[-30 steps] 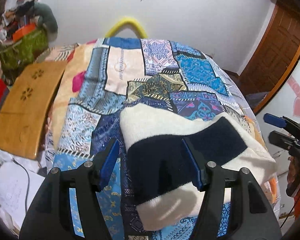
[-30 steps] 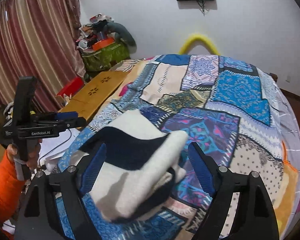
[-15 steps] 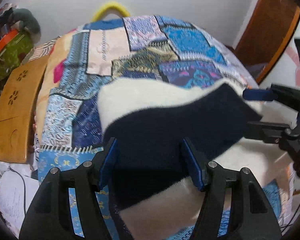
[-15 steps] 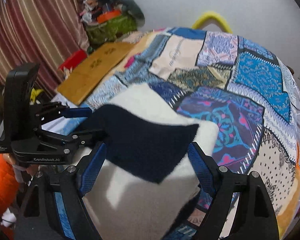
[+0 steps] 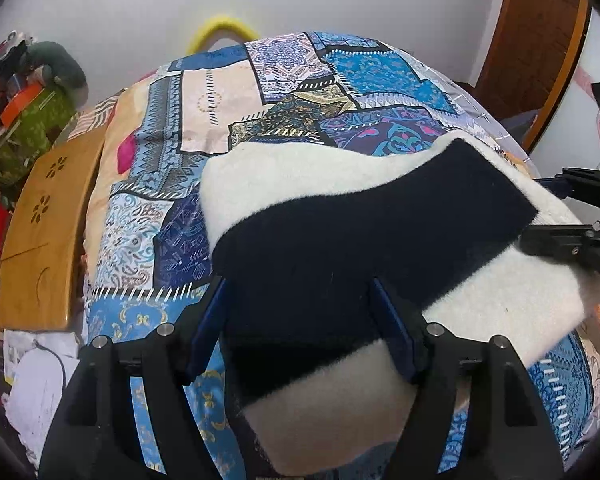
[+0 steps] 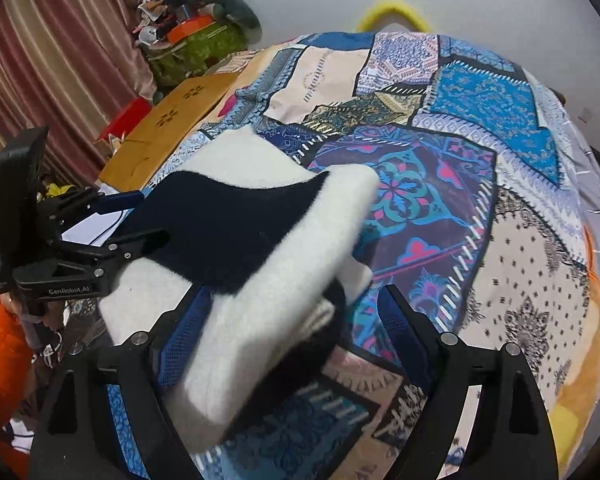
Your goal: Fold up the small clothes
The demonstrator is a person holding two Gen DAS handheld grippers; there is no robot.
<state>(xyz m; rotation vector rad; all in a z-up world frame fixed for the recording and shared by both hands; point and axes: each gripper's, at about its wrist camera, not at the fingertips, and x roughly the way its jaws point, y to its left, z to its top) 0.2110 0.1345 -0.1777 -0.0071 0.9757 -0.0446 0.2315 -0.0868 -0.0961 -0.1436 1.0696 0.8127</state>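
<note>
A small fleece garment, white with a broad dark navy band, lies folded on a patchwork bedspread. My left gripper is open, its blue pads on either side of the garment's near edge. My right gripper is open too, straddling the garment's other end. Each gripper shows in the other's view: the right one at the far right, the left one at the far left, both at the garment's edge.
A wooden board leans at the bed's left side. A green bag with clutter stands behind it. A yellow hoop rises at the bed's far end. A wooden door is at the right, striped curtains at the left.
Both grippers moved in close to the garment and now straddle its ends. The garment's navy band shifted slightly. Both stayed open.
</note>
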